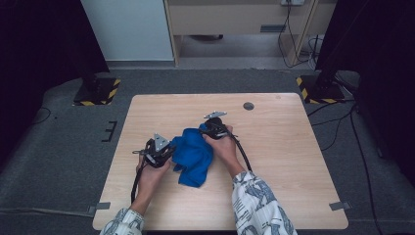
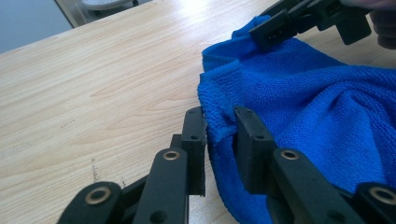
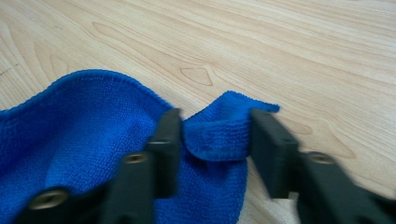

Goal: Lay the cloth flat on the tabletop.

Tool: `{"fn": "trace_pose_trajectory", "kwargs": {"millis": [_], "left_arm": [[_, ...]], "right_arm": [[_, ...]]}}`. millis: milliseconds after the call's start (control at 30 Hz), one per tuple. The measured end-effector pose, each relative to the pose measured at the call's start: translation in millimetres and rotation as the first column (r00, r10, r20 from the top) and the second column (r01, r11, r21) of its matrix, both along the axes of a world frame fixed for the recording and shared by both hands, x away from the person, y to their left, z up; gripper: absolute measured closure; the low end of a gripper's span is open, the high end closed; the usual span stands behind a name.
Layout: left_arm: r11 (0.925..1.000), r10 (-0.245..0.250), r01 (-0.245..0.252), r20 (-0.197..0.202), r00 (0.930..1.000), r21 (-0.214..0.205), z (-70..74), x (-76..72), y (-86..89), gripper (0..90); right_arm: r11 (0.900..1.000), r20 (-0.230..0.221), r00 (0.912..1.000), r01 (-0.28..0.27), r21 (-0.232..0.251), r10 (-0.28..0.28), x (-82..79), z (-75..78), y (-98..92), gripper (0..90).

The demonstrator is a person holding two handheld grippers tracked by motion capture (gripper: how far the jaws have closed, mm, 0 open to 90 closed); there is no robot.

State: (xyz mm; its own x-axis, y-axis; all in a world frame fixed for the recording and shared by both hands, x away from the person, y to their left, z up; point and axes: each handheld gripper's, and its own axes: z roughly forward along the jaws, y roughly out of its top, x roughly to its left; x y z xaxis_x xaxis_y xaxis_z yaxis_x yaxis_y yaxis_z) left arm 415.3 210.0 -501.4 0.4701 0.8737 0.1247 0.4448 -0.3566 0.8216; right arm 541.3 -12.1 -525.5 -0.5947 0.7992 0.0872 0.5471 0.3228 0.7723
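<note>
A blue cloth (image 1: 193,155) lies bunched near the middle of a light wooden surface (image 1: 274,161), between a person's two hands. The left tool (image 2: 219,123) pinches the cloth's hemmed edge, its jaws clenched on the fabric. The right tool (image 3: 215,135) sits at the cloth's far corner; a folded bit of that corner lies between its jaws, which stand a little apart from it, so the corner is not yet gripped. Patterned sleeves (image 1: 257,205) cover both forearms.
</note>
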Motion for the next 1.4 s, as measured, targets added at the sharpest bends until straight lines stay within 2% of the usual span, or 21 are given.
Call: {"fn": "trace_pose_trajectory", "kwargs": {"millis": [100,200,333,400,633,733,833,900,1000,1067,1100,1233,1400], "left_arm": [[1.0,0.0,0.0,0.002,1.0,-0.002,0.3,-0.1,0.2,74.6],[1.0,0.0,0.0,0.003,1.0,-0.003,0.6,-0.2,-0.1,74.6],[1.0,-0.001,0.001,0.009,1.0,-0.008,2.3,-0.7,-0.4,74.7],[0.9998,-0.005,0.006,0.014,0.9999,-0.019,4.4,-1.4,-1.9,74.7],[0.9996,-0.016,0.017,0.028,0.9995,-0.023,9.0,-3.9,-7.2,75.1],[0.9996,-0.013,0.014,0.021,0.9997,-0.025,8.6,-3.2,-6.0,74.9],[0.9997,-0.015,0.015,0.012,0.9998,-0.018,6.8,-2.6,-6.4,74.9],[0.9998,-0.02,0.02,0.008,0.9998,-0.009,6.2,-2.9,-7.3,74.8],[0.9997,-0.025,0.025,-0.003,0.9997,-0.002,4.2,-2.8,-8.2,74.7],[0.9991,-0.033,0.033,-0.012,0.9994,0.025,2.3,-2.6,-8.6,74.6],[0.9992,-0.03,0.031,-0.014,0.9994,0.025,1.5,-2.5,-8.8,74.5],[0.9991,-0.023,0.024,-0.029,0.9993,0.034,-1.0,-1.4,-6.3,74.4],[0.9991,-0.017,0.018,-0.034,0.9993,0.039,-3.0,0.1,-4.7,74.4]], "right_arm": [[1.0,0.007,1.0,-0.006,0.003,0.006,-0.1,0.8,-0.7,77.5],[0.9999,0.015,0.9998,-0.014,0.005,0.014,-3.2,3.9,-1.6,81.9],[0.9996,0.024,0.9993,-0.029,0.002,0.029,-9.5,8.4,-4.2,82.3],[0.9992,0.047,0.9981,-0.04,-0.001,0.04,-19.5,15.6,-12.1,82.3],[0.9987,0.088,0.9948,-0.051,0.003,0.05,-50.6,36.5,-39.4,82.4],[0.997,0.11,0.9909,-0.076,-0.016,0.077,-64.2,42.1,-44.4,82.5],[0.9947,0.102,0.9895,-0.102,-0.012,0.103,-72.5,41.2,-41.5,82.5],[0.987,0.081,0.9839,-0.161,0.008,0.159,-82.8,31.9,-26.8,82.4],[0.976,0.059,0.9742,-0.217,-0.013,0.218,-88.5,19.7,-7.8,82.3],[0.9686,0.051,0.9674,-0.247,-0.032,0.248,-89.5,11.1,5.4,81.9],[0.968,0.054,0.967,-0.246,-0.047,0.249,-88.5,6.3,11.6,81.5],[0.9695,0.036,0.9698,-0.239,-0.052,0.241,-81.4,-4.3,18.1,77.7],[0.9722,0.052,0.971,-0.232,-0.031,0.233,-83.1,2.3,12.8,67.3]]}}
